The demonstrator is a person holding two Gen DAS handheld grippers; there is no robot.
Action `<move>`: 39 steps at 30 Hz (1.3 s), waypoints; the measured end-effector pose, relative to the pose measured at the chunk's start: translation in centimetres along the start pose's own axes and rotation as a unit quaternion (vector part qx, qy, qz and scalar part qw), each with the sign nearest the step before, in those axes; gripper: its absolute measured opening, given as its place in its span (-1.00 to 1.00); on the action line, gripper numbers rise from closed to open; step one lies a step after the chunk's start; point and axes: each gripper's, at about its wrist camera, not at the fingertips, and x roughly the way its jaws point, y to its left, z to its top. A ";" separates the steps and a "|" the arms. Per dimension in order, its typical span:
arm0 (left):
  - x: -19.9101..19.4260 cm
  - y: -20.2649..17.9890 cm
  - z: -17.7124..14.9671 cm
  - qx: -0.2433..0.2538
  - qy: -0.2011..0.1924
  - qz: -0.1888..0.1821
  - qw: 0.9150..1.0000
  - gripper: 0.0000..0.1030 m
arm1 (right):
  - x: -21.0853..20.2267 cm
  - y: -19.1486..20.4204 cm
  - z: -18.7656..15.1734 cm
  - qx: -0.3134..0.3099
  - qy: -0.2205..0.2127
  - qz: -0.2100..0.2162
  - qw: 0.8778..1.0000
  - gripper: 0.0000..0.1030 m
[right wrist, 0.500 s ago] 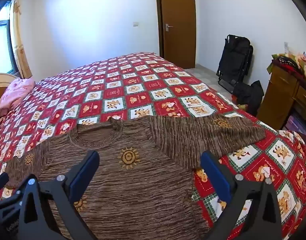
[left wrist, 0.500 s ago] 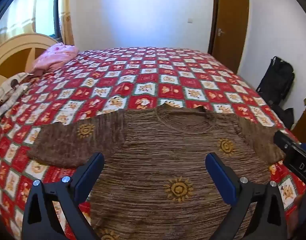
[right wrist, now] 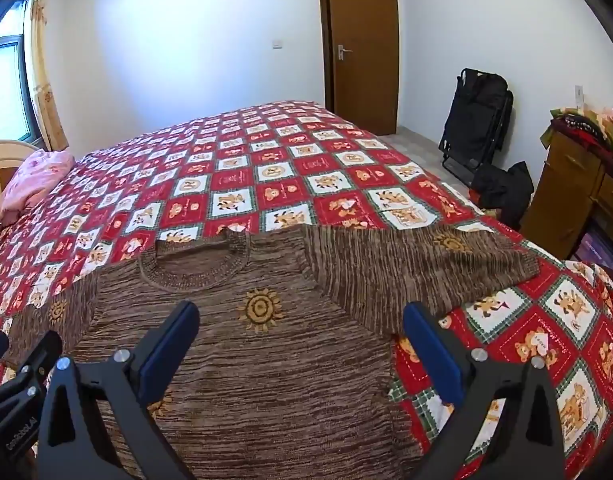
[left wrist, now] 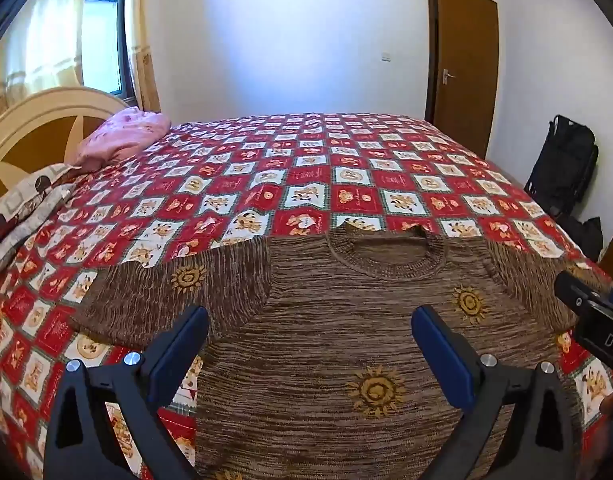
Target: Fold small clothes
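While the brown knit sweater (left wrist: 326,320) lay flat and unfolded on the checked bedspread (left wrist: 306,168), sleeves spread toward nine and three o'clock, left gripper (left wrist: 310,344) and right gripper (right wrist: 302,340) hovered above it, jaws wide, empty. Folding: not begun.

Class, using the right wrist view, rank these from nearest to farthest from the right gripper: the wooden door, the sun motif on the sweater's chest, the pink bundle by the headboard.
From the right gripper:
1. Sun motif on the brown sweater, just ahead of the fingers.
2. Pink bundle, far left on the bed.
3. Wooden door, beyond the bed, in the back wall.
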 end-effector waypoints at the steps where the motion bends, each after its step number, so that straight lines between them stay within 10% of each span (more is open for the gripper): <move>1: 0.0 0.0 -0.1 0.002 0.003 -0.001 1.000 0.97 | 0.0 0.0 -0.1 -0.001 -0.001 0.001 1.000 1.00; 9: 0.7 -0.9 -0.5 0.026 0.021 0.053 0.998 0.97 | -0.1 -0.7 -0.3 0.004 0.003 -0.007 1.000 1.00; 39: 1.5 -1.0 -0.9 0.022 0.052 0.076 0.995 0.97 | -0.5 0.1 -0.9 -0.001 0.014 -0.001 1.000 1.00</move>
